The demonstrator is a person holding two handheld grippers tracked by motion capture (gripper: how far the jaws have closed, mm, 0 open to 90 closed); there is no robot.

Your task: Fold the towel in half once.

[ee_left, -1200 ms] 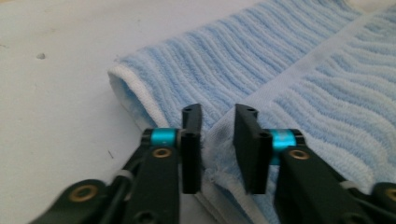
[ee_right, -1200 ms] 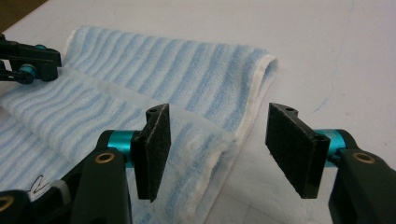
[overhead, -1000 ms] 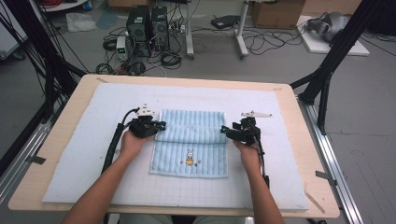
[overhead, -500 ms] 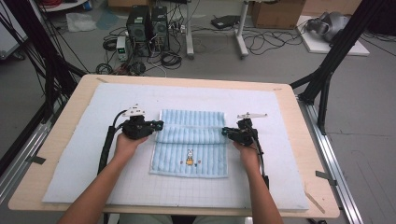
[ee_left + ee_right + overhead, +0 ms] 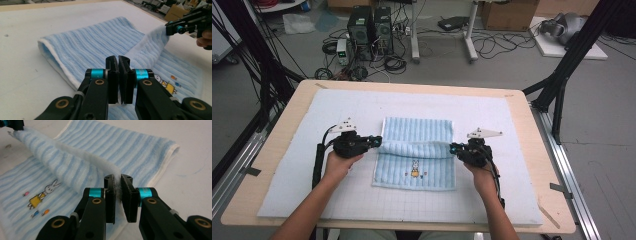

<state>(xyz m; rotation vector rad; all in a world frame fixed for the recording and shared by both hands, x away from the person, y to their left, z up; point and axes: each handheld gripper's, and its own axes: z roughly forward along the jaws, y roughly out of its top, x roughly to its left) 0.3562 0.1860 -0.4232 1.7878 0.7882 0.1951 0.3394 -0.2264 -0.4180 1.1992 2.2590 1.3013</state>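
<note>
Blue striped towel (image 5: 417, 150) lying near the middle of the white mat (image 5: 512, 130) on the tabletop (image 5: 287, 105), rabbit print (image 5: 415, 168) toward 6 o'clock. Far edge folded over and lifted into a raised ridge running from 9 to 3 o'clock between the 2 grippers. Left gripper (image 5: 375, 141) at the towel's 9 o'clock edge, jaws closed almost fully, pinching the folded cloth there; same grip seen close up in the left gripper view (image 5: 118, 75). Right gripper (image 5: 454, 148) at the 3 o'clock edge, jaws just closed down onto the towel's white hem, cloth squeezed between the pads (image 5: 118, 195). Towel's near half flat on the mat.
</note>
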